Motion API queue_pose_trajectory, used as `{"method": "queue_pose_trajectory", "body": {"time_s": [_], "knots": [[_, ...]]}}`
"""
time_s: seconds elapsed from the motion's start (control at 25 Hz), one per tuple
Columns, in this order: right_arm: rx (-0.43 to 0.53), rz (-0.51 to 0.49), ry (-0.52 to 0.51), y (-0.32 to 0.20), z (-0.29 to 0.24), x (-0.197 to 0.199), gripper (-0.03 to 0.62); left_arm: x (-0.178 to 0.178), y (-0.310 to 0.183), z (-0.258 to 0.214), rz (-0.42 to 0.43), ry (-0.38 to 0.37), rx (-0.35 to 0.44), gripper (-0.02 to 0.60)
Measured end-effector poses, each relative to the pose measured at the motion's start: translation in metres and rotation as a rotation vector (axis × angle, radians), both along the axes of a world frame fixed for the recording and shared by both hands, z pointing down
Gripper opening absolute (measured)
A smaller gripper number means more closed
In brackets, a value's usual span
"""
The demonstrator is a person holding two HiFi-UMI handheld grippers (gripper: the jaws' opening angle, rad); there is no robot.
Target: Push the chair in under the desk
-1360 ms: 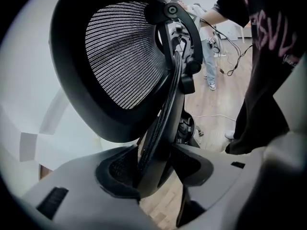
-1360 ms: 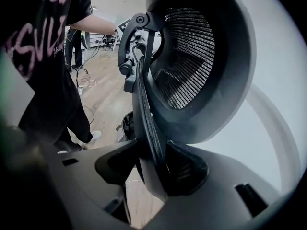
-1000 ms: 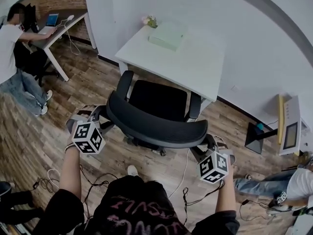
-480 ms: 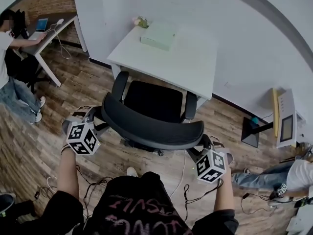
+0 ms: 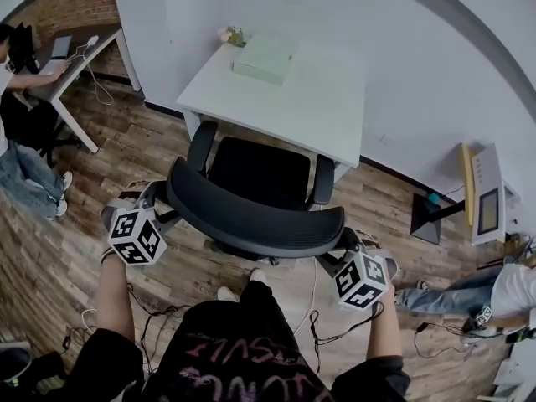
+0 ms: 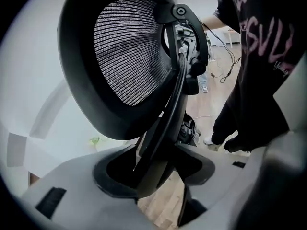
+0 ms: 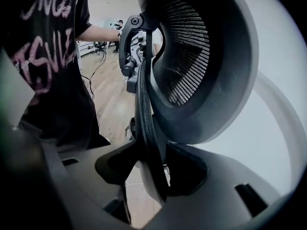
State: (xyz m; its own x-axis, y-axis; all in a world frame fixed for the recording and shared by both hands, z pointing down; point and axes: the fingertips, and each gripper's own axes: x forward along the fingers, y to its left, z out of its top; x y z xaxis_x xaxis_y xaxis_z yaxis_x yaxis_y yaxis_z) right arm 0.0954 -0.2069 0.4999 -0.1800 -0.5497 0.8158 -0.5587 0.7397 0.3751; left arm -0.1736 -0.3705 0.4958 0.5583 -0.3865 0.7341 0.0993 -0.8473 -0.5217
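The black office chair has a curved mesh backrest that faces me and a seat that points at the white desk. Its armrests reach the desk's front edge. My left gripper holds the backrest's left end. In the left gripper view the backrest rim runs between the pads of the left gripper, which touch it on both sides while the jaws are opening. My right gripper holds the backrest's right end. In the right gripper view the rim is clamped between the pads of the right gripper.
A pale green box and a small flower pot sit on the desk against the white wall. A second desk with a seated person stands far left. A stand with a screen is at the right. Cables lie on the wood floor.
The chair has rolled a little closer to the desk, and both grippers have gone with it on the backrest. I have stepped forward behind it.
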Motion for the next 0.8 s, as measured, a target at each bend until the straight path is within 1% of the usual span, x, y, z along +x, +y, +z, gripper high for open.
{"method": "queue_pose_trajectory", "body": {"time_s": [0.2,0.44,0.6,0.72,0.8], "knots": [[-0.010,0.006,-0.017,-0.005,-0.002,0.003,0.202,0.003,-0.008,-0.001,-0.008,0.006,-0.011,0.264],[0.004,0.002,-0.030,-0.017,0.001,0.003,0.202,0.004,-0.023,0.003,-0.021,-0.026,0.014,0.265],[0.014,0.009,-0.010,-0.037,0.001,0.011,0.202,0.012,-0.041,0.003,-0.028,-0.030,0.031,0.264],[0.020,-0.002,0.012,-0.054,0.002,0.016,0.183,0.019,-0.060,0.003,-0.031,-0.030,0.044,0.262],[0.025,-0.012,0.015,-0.067,0.001,0.018,0.181,0.022,-0.074,0.003,-0.037,-0.032,0.056,0.262]]}}
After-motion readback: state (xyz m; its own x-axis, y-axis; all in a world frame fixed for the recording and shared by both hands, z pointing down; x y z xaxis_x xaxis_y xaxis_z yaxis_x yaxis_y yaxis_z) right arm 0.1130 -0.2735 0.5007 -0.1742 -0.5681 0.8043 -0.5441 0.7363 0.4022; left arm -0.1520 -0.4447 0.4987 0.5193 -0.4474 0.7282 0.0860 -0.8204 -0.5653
